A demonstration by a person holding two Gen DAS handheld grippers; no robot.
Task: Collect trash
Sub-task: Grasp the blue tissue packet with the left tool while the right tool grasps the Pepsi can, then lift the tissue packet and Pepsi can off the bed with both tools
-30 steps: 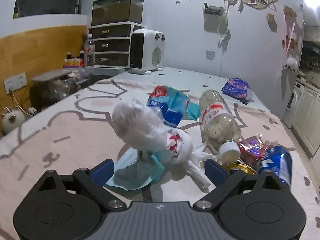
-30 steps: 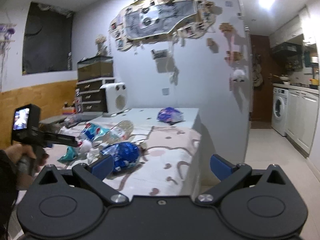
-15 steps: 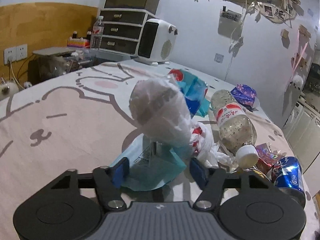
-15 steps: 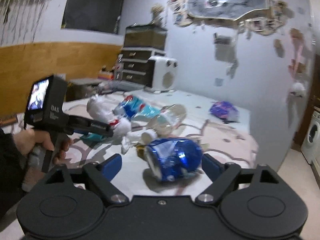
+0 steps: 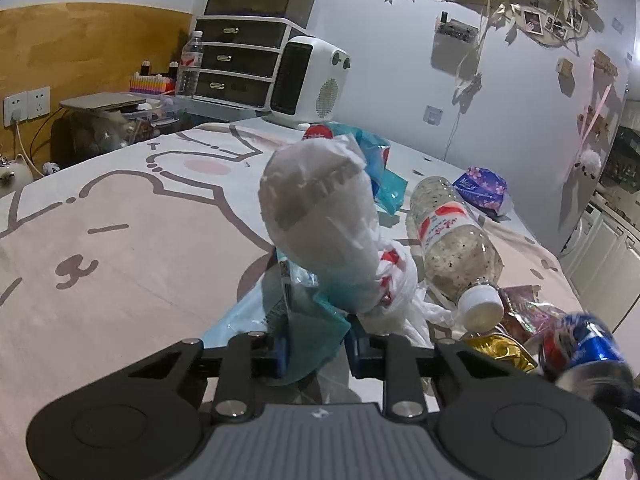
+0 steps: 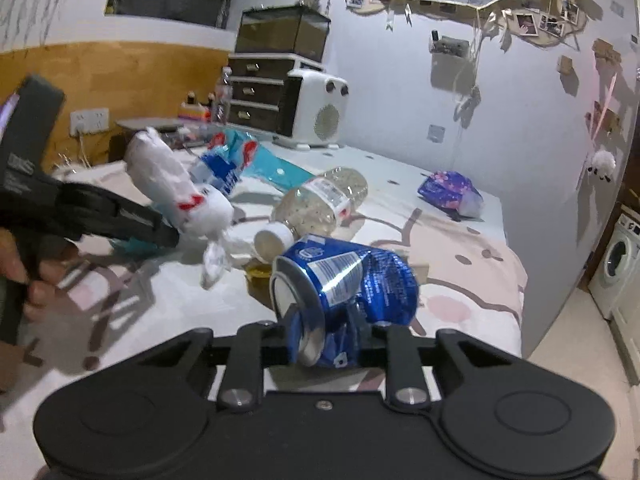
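Left gripper (image 5: 315, 347): my jaws are pinched on the teal wrapper (image 5: 310, 322), low down by its crumpled edge, so the soft film bunches between the pads instead of slipping out.
Bag (image 5: 320, 224): the white knotted bag stands just beyond the wrapper and touches it; I judge it is tangled in the same bundle, so both may lift together.
Right gripper (image 6: 329, 344): I have it clamped on the can (image 6: 344, 280), across the crushed lower end where the dented metal is narrow enough to fit between the pads.
Can: tilted, open rim toward my left, at the near edge of the pile on the bed (image 6: 460, 276).
Bottle (image 5: 452, 240): lying on its side just beyond the can, white cap pointing at me; not held.
Foil wrappers (image 5: 516, 316): between bottle cap and can, flat on the bed.
Purple pack (image 6: 450, 193): well beyond the bottle, alone.
Risk: I think the thin wrapper could tear or shed the bag when I pull.
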